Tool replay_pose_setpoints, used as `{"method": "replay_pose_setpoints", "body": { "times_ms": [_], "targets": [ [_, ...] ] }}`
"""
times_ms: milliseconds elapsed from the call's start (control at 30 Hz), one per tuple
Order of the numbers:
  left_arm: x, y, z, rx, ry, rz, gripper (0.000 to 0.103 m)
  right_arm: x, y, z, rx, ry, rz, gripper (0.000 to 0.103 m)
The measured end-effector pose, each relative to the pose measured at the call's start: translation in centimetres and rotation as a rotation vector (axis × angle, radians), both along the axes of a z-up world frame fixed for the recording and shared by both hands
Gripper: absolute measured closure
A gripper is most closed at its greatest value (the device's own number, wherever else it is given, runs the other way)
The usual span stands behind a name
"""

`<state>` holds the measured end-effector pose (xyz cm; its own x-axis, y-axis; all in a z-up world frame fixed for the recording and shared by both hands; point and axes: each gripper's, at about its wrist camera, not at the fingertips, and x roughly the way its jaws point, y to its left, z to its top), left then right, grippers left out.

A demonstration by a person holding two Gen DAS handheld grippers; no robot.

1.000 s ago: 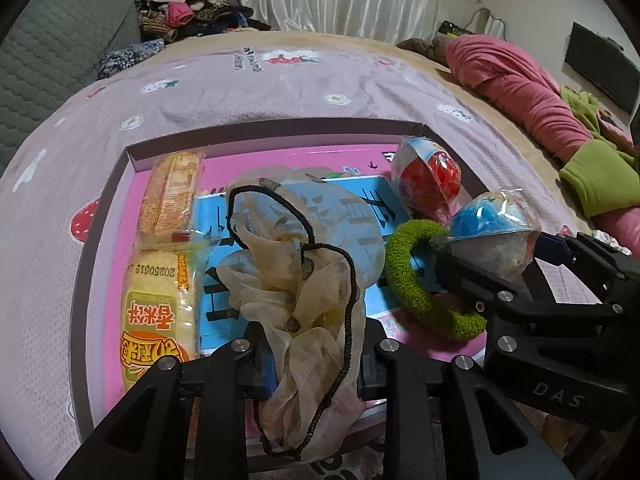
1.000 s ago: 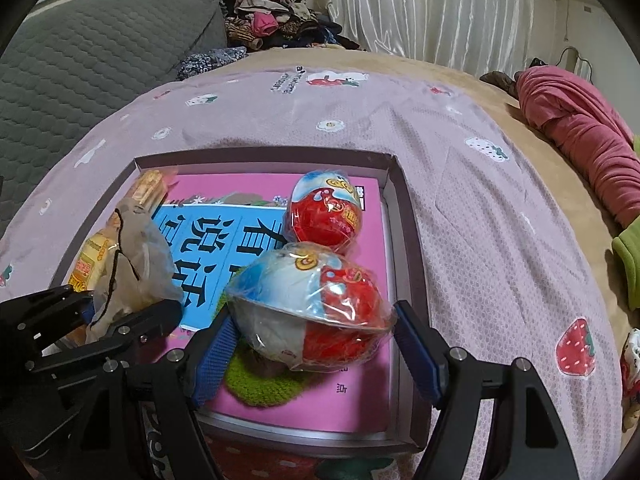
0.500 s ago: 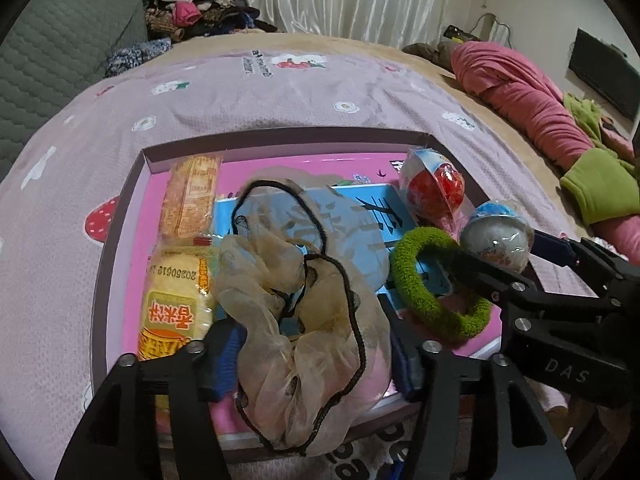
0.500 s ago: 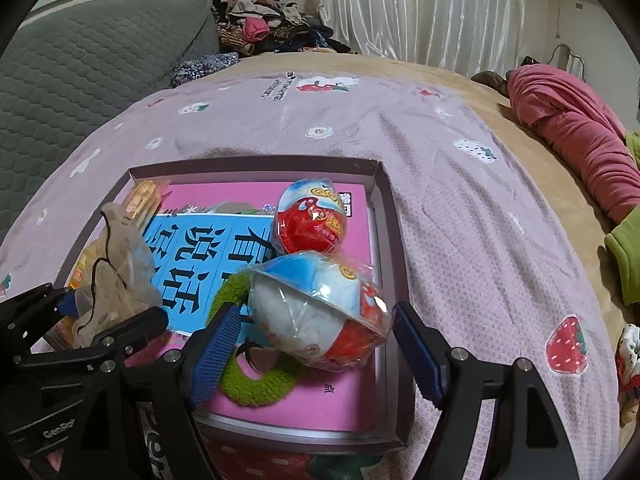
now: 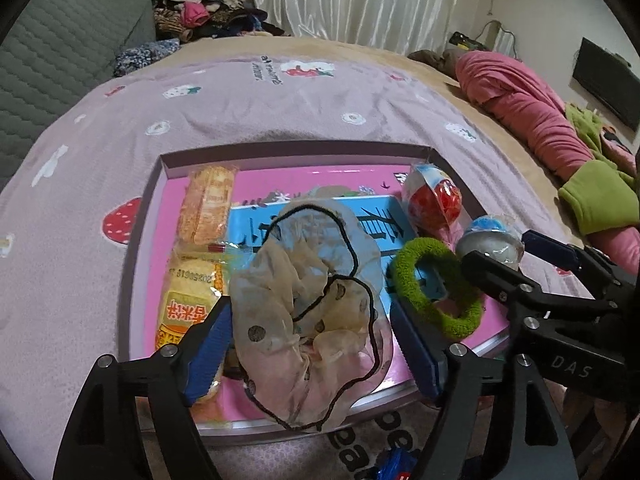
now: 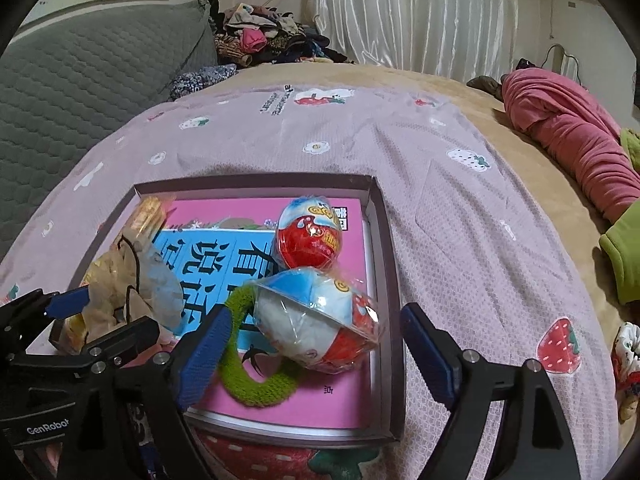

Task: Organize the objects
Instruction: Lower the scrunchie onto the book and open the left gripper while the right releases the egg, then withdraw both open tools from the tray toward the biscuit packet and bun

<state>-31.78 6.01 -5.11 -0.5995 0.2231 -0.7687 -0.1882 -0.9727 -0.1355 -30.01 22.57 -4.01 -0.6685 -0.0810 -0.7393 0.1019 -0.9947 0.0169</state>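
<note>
As jaws open, scrunchie (image 5: 308, 312) between.

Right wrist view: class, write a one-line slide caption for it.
Right claw, opening, frames a wrapped toy egg resting on a green hair tie in the tray.

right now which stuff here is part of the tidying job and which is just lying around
Part of the job:
- tray
- beige scrunchie
- green hair tie
- near wrapped egg
- far wrapped egg
- cracker packs

Just lying about:
- pink blanket
- clothes pile
- grey cushion
</note>
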Motion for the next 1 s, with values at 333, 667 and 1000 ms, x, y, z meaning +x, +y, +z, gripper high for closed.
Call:
{"method": "replay_pose_setpoints", "body": {
  "times_ms": [333, 667, 1000],
  "targets": [
    [0.5, -1.9, 1.7, 0.053, 0.020, 0.042, 0.014, 0.7, -0.2, 1.2, -0.005, 0.035, -0.002, 0.013],
    [2.0, -3.2, 4.4, 0.064, 0.088, 0.074, 0.000, 2.2, -0.5, 3.6, -0.001, 0.097, 0.000, 0.010],
    [4.2, -4.5, 7.4, 0.043, 0.163, 0.123, 0.000, 4.6, -1.6, 6.5, 0.009, 0.175, 0.012, 0.004]
  ]
}}
